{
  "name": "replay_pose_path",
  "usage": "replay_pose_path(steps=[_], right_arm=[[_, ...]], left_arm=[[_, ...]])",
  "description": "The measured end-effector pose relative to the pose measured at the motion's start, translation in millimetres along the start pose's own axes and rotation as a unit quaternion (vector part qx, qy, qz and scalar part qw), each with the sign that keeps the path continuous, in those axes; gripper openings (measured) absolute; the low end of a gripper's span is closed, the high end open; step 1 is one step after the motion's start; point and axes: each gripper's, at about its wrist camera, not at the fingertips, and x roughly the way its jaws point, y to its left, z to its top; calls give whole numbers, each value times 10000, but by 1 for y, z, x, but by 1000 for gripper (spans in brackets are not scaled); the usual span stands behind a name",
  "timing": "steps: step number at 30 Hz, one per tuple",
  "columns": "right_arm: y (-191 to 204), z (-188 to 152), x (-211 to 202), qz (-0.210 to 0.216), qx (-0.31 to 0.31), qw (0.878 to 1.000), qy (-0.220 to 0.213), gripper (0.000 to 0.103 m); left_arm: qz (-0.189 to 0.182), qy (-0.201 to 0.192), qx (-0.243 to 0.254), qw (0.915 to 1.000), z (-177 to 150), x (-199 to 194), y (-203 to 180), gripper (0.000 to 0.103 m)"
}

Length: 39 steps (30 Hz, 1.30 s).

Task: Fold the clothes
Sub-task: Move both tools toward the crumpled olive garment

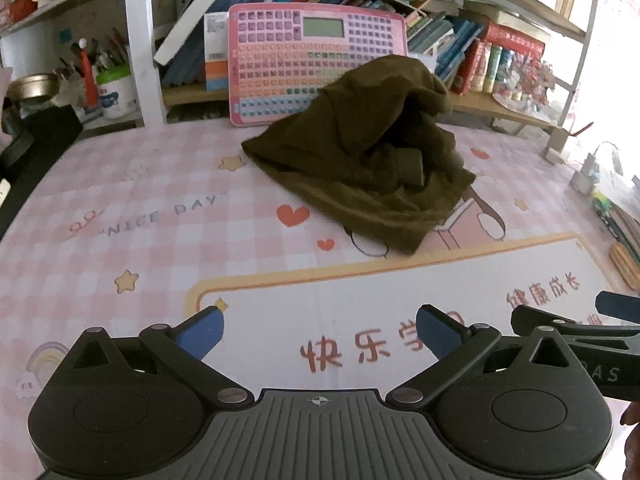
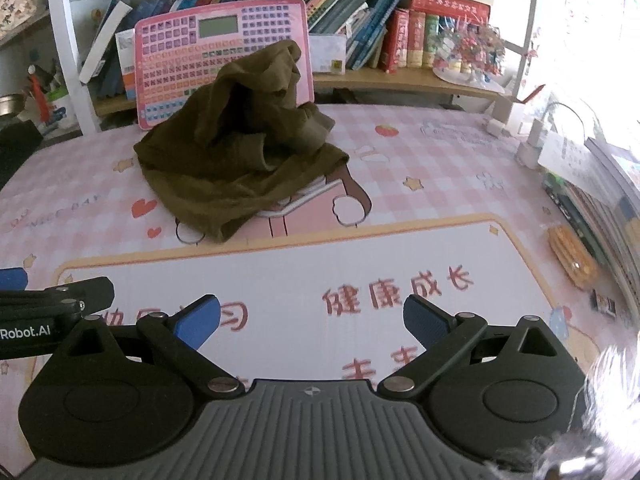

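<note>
Left claw (image 1: 320,332) and right claw (image 2: 312,320), fingers spread apart and empty, above the pink checked table (image 1: 140,248); olive garment (image 1: 368,152) crumpled at mid-table, before a pink keyboard toy (image 1: 280,52).

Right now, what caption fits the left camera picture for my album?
Open left gripper waits above the pink desk mat, facing a crumpled olive garment.

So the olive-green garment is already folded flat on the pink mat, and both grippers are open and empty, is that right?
Not quite: the olive-green garment lies in a crumpled heap on the pink mat, not folded flat, as both wrist views show. The left gripper and right gripper are indeed open and empty.
</note>
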Motion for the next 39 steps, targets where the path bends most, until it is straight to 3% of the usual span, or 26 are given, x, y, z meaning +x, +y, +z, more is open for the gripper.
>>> replay_pose_path(steps=[8, 16, 26, 32, 39], right_arm=[[-1, -17, -7, -160, 26, 9997, 190, 98], [-8, -13, -1, 20, -85, 9998, 175, 97], [-58, 26, 30, 619, -308, 9976, -43, 97], [-103, 46, 50, 1157, -156, 9931, -119, 97], [-137, 70, 78, 1971, 401, 9796, 5, 98]], left_arm=[[-257, 67, -23, 9996, -11, -4, -3, 103], [-55, 13, -192, 9998, -8, -3, -11, 103], [372, -223, -488, 9979, 18, 10, -60, 103], [804, -240, -635, 9945, 34, 19, -93, 103], [1288, -372, -684, 9886, 61, 20, -105, 103]])
